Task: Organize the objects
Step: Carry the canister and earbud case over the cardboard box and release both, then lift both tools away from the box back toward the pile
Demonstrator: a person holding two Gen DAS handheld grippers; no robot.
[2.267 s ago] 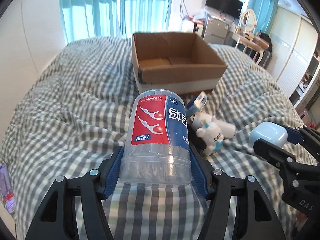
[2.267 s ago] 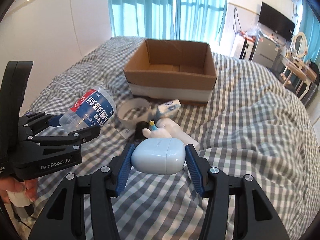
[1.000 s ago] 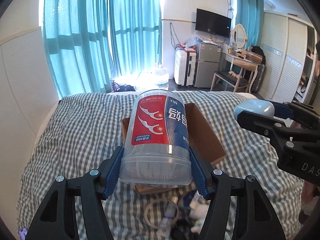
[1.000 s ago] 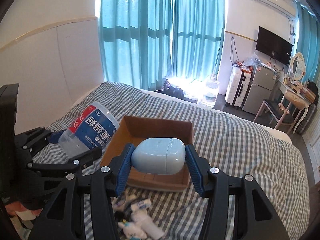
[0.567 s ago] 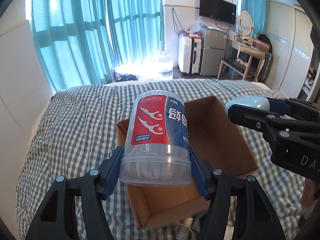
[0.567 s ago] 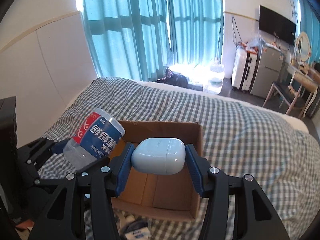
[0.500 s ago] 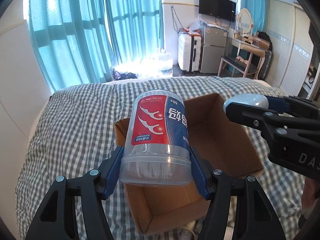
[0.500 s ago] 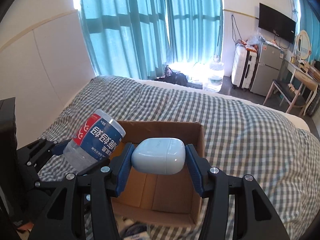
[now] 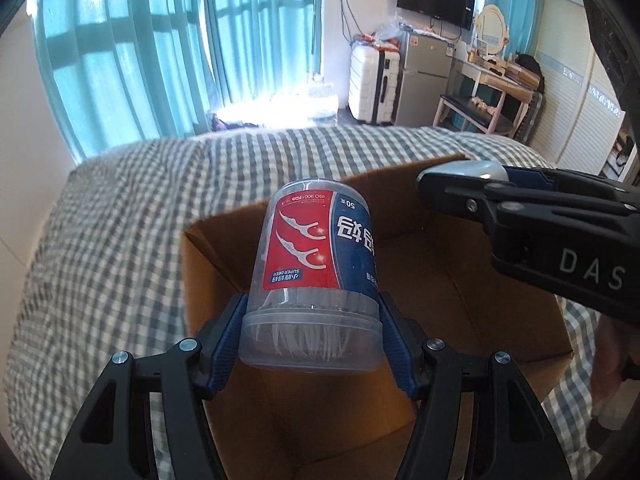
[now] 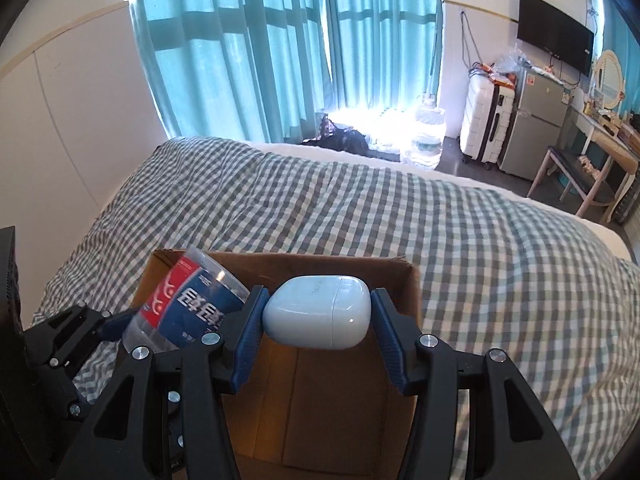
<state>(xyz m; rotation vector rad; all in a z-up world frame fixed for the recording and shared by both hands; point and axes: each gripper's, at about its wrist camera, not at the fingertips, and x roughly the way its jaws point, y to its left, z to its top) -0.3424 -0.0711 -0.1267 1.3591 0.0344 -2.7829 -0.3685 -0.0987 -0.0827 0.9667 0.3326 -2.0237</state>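
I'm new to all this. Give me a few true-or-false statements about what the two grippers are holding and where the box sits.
1. The left gripper clamps a clear plastic jar of floss picks with a red and blue label. True.
2. The right gripper is empty. False: it grips a pale blue rounded case.
3. The open brown cardboard box sits on a wooden desk. False: it rests on the grey checked bedspread.
4. Both held items are above the box. True.

One cardboard box (image 9: 460, 280) sits on one checked bed (image 10: 360, 208). There are two grippers, one floss-pick jar (image 9: 316, 248) and one pale blue earbud case (image 10: 318, 316).
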